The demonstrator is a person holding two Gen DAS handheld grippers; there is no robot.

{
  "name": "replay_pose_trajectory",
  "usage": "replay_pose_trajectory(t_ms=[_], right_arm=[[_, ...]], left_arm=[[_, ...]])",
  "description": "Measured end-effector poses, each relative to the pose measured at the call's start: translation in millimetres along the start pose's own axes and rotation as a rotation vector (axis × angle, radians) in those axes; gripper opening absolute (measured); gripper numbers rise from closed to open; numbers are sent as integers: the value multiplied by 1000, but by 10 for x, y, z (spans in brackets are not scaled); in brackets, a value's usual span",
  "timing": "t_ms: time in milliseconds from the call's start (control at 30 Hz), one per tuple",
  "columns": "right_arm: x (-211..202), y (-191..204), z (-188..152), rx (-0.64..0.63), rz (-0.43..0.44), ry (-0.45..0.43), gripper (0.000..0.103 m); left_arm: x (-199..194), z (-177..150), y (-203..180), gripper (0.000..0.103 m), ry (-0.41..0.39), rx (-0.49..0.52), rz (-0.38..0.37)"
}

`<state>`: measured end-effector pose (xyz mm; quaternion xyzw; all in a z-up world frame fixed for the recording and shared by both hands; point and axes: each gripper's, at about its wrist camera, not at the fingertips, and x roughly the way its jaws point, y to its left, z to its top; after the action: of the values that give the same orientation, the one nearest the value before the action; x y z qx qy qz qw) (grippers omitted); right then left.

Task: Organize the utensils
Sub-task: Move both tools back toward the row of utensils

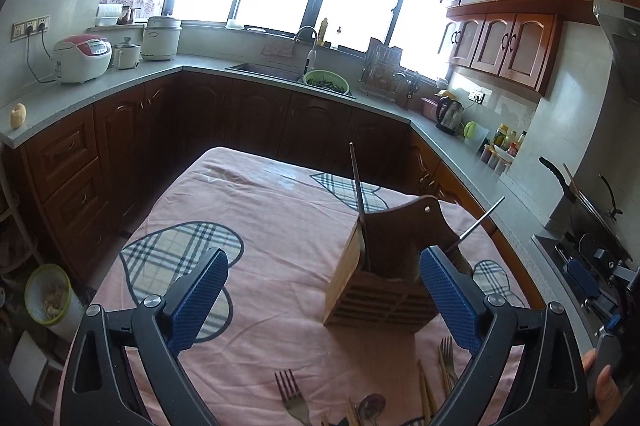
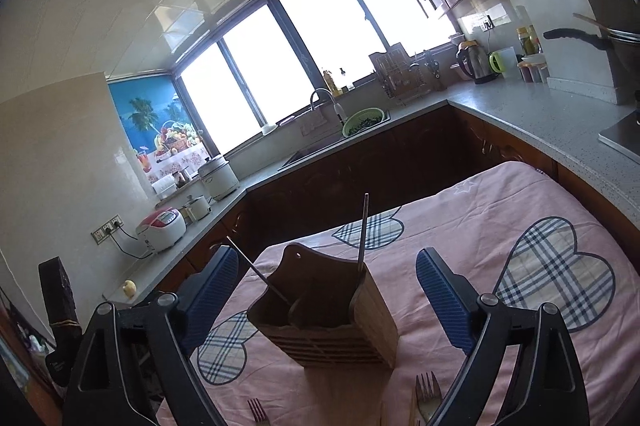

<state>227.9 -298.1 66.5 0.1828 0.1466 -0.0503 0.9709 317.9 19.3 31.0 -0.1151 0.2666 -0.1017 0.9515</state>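
A wooden utensil holder (image 1: pixel 384 278) stands on the pink cloth table (image 1: pixel 280 226) and holds two thin sticks, one upright (image 1: pixel 357 186) and one leaning right (image 1: pixel 480 222). Loose forks (image 1: pixel 290 392), a spoon (image 1: pixel 370 408) and chopsticks (image 1: pixel 424 390) lie in front of it. My left gripper (image 1: pixel 322 300) is open and empty, just before the holder. My right gripper (image 2: pixel 326 300) is open and empty, with the holder (image 2: pixel 332 318) between its fingers' line of sight. Forks (image 2: pixel 428 392) lie near its base.
Kitchen counters ring the table: rice cookers (image 1: pixel 82 58) at left, a sink with a green colander (image 1: pixel 326 82) at the back, a kettle (image 1: pixel 450 114) and bottles at right. The right gripper shows at the right edge of the left wrist view (image 1: pixel 596 282). A bin (image 1: pixel 50 300) stands on the floor.
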Motion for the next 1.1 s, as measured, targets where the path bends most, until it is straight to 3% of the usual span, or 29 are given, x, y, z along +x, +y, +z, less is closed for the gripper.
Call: replay_pose_trajectory(t_ms=[500, 800, 1100], right_arm=[[-649, 43, -467, -77, -56, 57, 92], [-804, -41, -763, -87, -85, 101, 92], [-801, -164, -859, -83, -114, 138, 92]], left_arm=[[-780, -334, 62, 97, 65, 35, 3], [-780, -577, 72, 96, 147, 39, 15], [-656, -602, -12, 96, 203, 43, 25]])
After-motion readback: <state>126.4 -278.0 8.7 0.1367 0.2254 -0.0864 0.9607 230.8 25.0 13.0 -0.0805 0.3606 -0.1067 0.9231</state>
